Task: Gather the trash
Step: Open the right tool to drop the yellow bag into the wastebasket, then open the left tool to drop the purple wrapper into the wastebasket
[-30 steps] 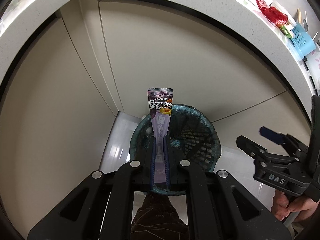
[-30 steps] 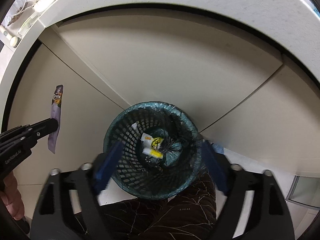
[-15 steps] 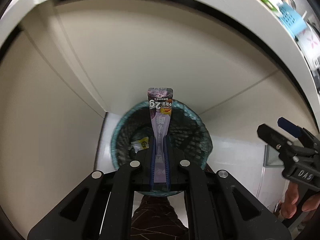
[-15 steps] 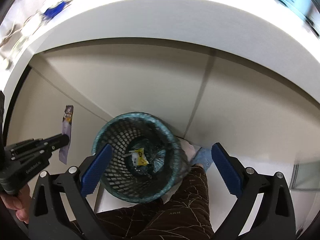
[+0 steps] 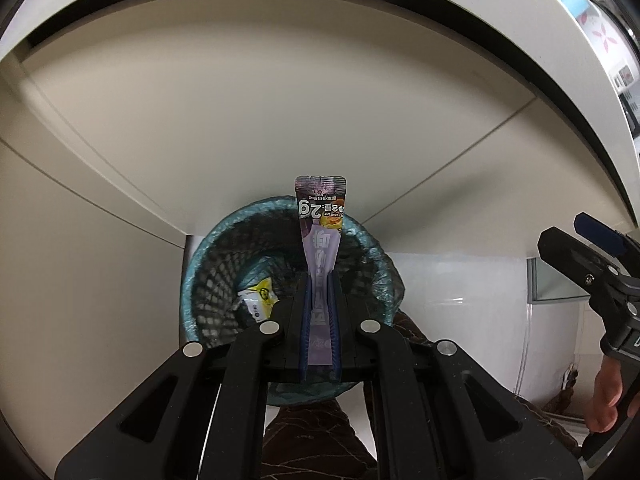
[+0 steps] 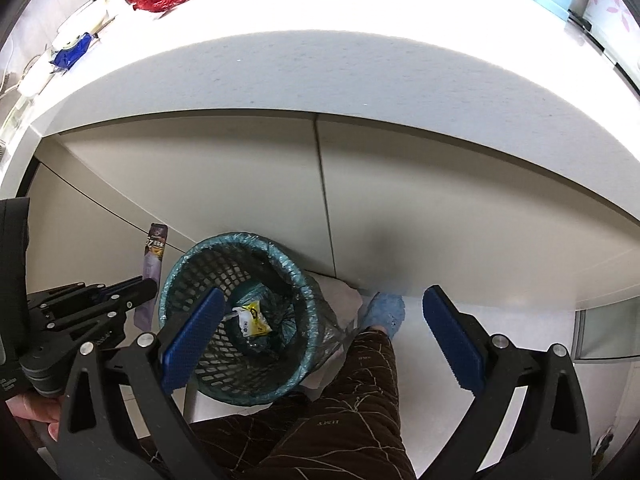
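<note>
Above the mesh wastebasket (image 5: 288, 300), the left gripper (image 5: 320, 320) pinched a long purple sachet wrapper (image 5: 320, 240) lengthwise, pointing steeply down over its far rim, while the right gripper (image 6: 320, 336), nearer the right, stood spread and empty.

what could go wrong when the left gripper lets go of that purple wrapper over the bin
1. In the right wrist view the purple wrapper sits beside the bin's left rim, not clearly over the opening, so it may land on the floor.
2. The long wrapper is light and stands tall between the shut pads of the left gripper; it may flutter, catch the rim and hang there.
</note>
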`<state>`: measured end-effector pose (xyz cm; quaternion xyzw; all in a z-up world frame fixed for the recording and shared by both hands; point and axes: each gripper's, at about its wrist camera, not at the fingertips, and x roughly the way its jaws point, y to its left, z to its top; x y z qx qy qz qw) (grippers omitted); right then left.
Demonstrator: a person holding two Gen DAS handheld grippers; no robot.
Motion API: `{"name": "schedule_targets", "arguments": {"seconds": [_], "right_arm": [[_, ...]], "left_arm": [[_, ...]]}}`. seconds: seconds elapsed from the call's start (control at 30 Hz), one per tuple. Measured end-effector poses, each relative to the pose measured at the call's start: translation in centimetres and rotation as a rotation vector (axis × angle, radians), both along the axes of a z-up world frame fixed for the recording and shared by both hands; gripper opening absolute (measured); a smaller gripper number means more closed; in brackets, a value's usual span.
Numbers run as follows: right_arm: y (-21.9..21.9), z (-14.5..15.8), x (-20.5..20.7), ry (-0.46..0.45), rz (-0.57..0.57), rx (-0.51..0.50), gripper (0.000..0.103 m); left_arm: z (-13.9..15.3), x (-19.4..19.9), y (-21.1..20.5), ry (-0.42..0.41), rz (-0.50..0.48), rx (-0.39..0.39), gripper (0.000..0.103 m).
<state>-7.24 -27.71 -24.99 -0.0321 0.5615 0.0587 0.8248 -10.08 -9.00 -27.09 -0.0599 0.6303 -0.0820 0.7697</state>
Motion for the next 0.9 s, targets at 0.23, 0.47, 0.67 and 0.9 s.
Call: {"name": "schedule_targets", "arguments": {"seconds": [0.23, 0.47, 0.67, 0.9], "right_arm": [[-0.3, 1.0, -0.1, 0.001, 0.004, -0.012, 0.095], [-0.1, 0.6, 0.1, 0.005, 0.016, -0.013, 0.095], [0.1, 1.2, 0.2, -0.006, 0.025, -0.014, 0.095], [0.6, 4.7, 0.2, -0.030, 0.063, -0.026, 0.095]], "left_arm": [[-0.2, 0.0, -0.9, -0.006, -0.035, 0.011, 0.021], [0.2, -0.3, -0.6, -0.022, -0.006, -0.001, 0.056], [1.6, -0.2, 0.4, -0.044, 0.026, -0.003, 0.073], [6.6, -0.2, 2.6, -0.119, 0.083, -0.005, 0.090]]}}
